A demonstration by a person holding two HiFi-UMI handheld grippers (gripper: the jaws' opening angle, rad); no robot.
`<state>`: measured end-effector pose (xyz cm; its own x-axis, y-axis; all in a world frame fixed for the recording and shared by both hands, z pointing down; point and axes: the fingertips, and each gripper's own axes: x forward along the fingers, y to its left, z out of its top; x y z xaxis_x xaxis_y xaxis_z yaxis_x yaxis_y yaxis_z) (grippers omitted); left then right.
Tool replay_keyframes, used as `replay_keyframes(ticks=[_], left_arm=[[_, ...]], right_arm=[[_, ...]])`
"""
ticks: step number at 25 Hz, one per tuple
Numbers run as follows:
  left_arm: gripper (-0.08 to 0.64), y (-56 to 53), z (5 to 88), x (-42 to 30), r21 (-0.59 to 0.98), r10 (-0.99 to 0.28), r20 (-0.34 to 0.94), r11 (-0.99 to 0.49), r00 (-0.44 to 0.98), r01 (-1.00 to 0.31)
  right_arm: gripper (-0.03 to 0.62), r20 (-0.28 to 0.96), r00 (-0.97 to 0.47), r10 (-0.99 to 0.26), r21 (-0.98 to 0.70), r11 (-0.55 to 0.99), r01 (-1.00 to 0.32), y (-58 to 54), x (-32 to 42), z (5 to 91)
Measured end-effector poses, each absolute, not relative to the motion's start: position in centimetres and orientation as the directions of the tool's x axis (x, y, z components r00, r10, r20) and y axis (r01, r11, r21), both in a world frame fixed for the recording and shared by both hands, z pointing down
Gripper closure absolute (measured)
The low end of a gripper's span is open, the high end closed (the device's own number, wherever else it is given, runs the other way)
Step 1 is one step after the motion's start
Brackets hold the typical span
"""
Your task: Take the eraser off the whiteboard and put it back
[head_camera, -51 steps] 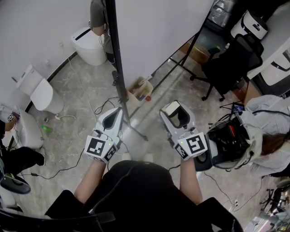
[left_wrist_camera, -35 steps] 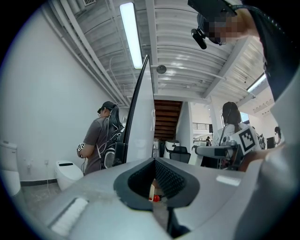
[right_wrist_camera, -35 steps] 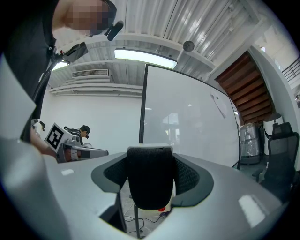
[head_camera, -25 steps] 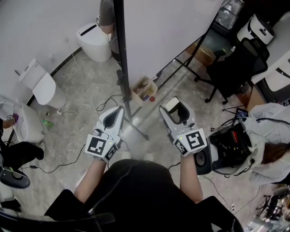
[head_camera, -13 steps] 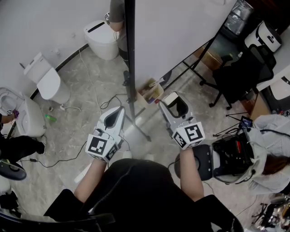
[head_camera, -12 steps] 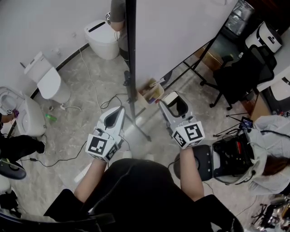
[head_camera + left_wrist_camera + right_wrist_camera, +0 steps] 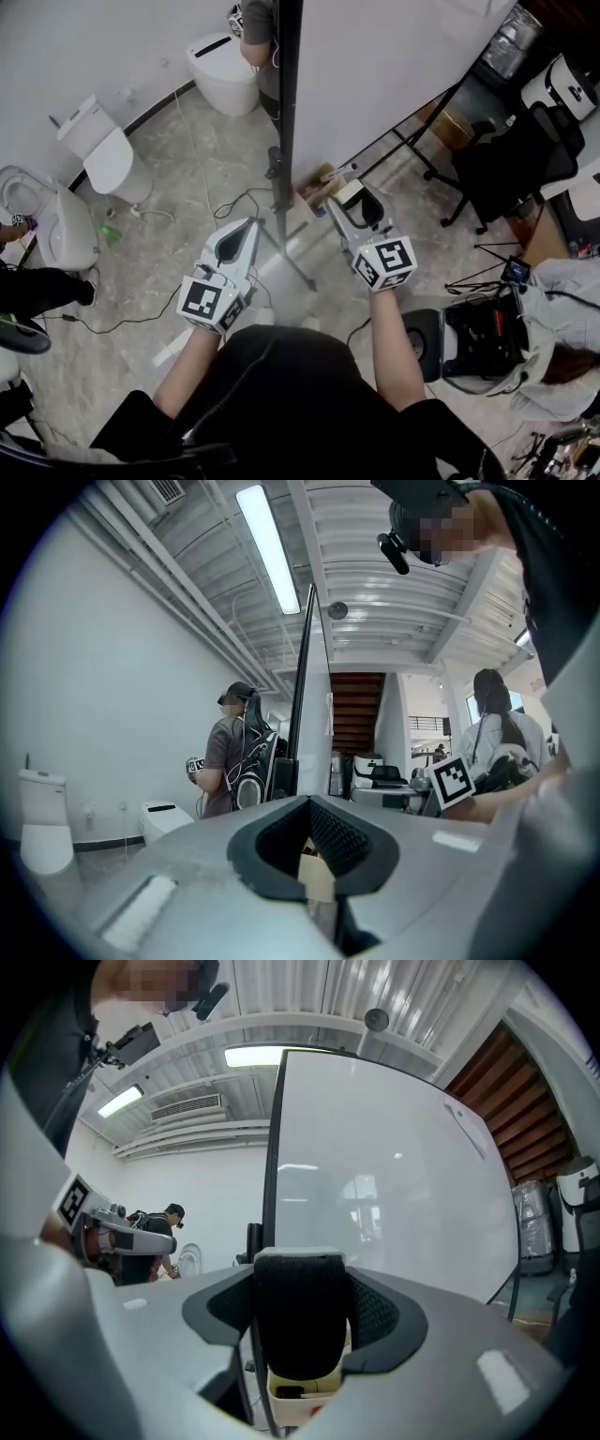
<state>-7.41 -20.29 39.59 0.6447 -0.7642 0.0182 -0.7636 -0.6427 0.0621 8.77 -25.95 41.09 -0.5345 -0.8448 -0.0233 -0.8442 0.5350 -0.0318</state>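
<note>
Here, right gripper (image 7: 352,204) pinching black-felt eraser (image 7: 300,1321), left gripper (image 7: 309,804) pressed together, empty, whiteboard (image 7: 394,1176) ahead.

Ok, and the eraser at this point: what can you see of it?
The eraser is a small block with a black felt-like face toward the right gripper view and a pale whitish back, seen as its top edge. It stands upright, clamped between the jaws of the right gripper, pads on its two sides, held in the air before the whiteboard and apparently clear of it.
</note>
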Motion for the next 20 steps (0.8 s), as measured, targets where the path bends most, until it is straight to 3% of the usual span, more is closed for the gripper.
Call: replay_keyframes(ticks=[20], left_arm=[[0.557,-21.3,40.9,-10.3,0.066,-0.815,0.046,-0.574,0.577,-0.816]], right_arm=[[0.319,0.099,-0.565,-0.819,-0.057,0.562,-0.825,-29.7,7.2,47.6]])
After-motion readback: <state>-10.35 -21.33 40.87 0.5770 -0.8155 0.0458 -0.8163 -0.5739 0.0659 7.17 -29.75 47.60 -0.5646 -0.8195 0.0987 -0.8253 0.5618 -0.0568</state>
